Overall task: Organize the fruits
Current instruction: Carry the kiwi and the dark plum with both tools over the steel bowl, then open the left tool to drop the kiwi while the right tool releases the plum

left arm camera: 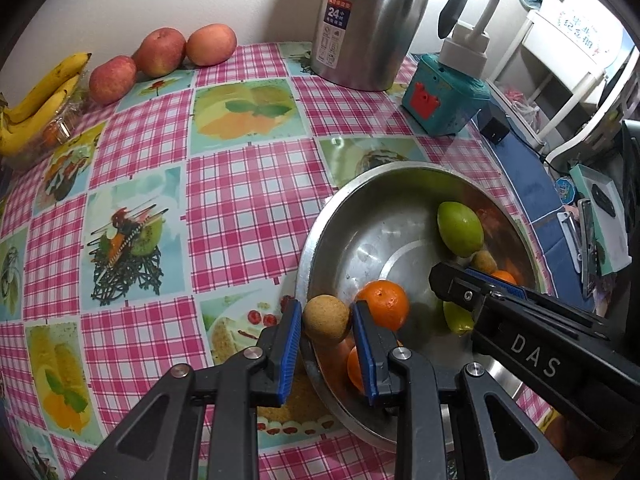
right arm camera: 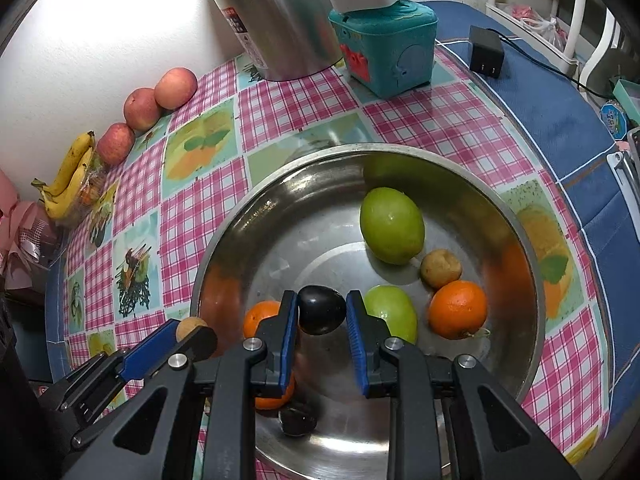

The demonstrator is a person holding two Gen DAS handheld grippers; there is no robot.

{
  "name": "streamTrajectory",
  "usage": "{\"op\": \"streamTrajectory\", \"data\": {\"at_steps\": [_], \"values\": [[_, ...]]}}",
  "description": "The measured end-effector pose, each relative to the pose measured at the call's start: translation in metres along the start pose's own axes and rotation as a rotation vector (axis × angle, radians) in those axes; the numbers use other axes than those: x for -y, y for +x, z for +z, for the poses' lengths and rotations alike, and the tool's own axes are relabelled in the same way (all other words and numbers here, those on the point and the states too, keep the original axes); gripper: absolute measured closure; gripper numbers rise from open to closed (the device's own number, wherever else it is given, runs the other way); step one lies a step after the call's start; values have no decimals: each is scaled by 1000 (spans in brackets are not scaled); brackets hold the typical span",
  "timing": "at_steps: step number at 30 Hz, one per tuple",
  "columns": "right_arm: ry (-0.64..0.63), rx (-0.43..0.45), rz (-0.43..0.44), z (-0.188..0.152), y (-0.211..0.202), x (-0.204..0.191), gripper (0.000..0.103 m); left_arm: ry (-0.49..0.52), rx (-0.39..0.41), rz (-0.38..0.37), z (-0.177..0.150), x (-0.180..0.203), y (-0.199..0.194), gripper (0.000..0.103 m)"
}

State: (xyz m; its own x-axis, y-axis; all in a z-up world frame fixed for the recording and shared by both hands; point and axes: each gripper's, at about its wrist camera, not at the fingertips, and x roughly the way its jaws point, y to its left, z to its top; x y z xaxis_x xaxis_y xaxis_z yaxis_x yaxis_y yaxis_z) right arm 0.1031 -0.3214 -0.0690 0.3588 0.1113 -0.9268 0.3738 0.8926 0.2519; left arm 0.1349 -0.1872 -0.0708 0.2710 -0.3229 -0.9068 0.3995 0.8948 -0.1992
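A steel bowl (left arm camera: 320,220) (right arm camera: 534,280) sits on the checked tablecloth. My left gripper (left arm camera: 327,322) is shut on a small tan round fruit (left arm camera: 327,319) just over the bowl's left rim; it also shows in the right wrist view as the left gripper (right arm camera: 192,334). My right gripper (right arm camera: 322,316) is shut on a dark plum-like fruit (right arm camera: 322,309) above the bowl's near side, and is seen as the right gripper (left arm camera: 450,280) from the left. In the bowl lie two green fruits (right arm camera: 392,224) (right arm camera: 394,312), oranges (right arm camera: 458,308) (left arm camera: 386,304), another tan fruit (right arm camera: 440,268) and a second dark fruit (right arm camera: 298,420).
Three red apples (left arm camera: 160,52) and a bunch of bananas (left arm camera: 40,100) line the wall at the far left. A steel thermos jug (left arm camera: 372,20) and a teal toy box (left arm camera: 440,96) stand behind the bowl. A black charger (right arm camera: 486,52) lies on the blue cloth.
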Motion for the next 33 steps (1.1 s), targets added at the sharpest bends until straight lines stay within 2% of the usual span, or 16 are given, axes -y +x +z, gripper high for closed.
{"op": "streamTrajectory", "data": {"at_steps": [1,4,9,14,18,20,22,23,25,26,28,30,33], "values": [[0,-1,-1,0,0,0,77,1,2,-2,0,0,-1,71],[-2,-3,-1,0,0,-1,77,0,9,-4,-1,0,-2,57],[-7,-1,3,-1,0,-2,77,-13,24,-13,-3,-4,-9,56],[-16,19,9,-1,-7,-4,77,-57,43,11,-8,-17,-17,41],[-25,28,9,-5,-13,-5,77,-113,54,98,-12,-38,-22,31],[-34,33,8,-9,-17,-6,77,-133,64,144,-15,-47,-25,20],[-44,36,6,-12,-20,-8,77,-157,77,198,-18,-58,-30,14],[-53,38,5,-14,-21,-9,75,-164,84,213,-19,-62,-31,8],[-71,40,3,-19,-23,-13,63,-174,97,243,-22,-70,-36,0],[-81,41,3,-21,-25,-15,56,-175,105,255,-24,-72,-38,0],[-106,45,3,-27,-27,-20,53,-174,116,300,-28,-75,-43,0],[-126,50,-2,-34,-29,-24,41,-170,128,340,-29,-76,-47,0],[-154,58,-6,-43,-33,-29,32,-168,168,394,-35,-78,-60,0]]}}
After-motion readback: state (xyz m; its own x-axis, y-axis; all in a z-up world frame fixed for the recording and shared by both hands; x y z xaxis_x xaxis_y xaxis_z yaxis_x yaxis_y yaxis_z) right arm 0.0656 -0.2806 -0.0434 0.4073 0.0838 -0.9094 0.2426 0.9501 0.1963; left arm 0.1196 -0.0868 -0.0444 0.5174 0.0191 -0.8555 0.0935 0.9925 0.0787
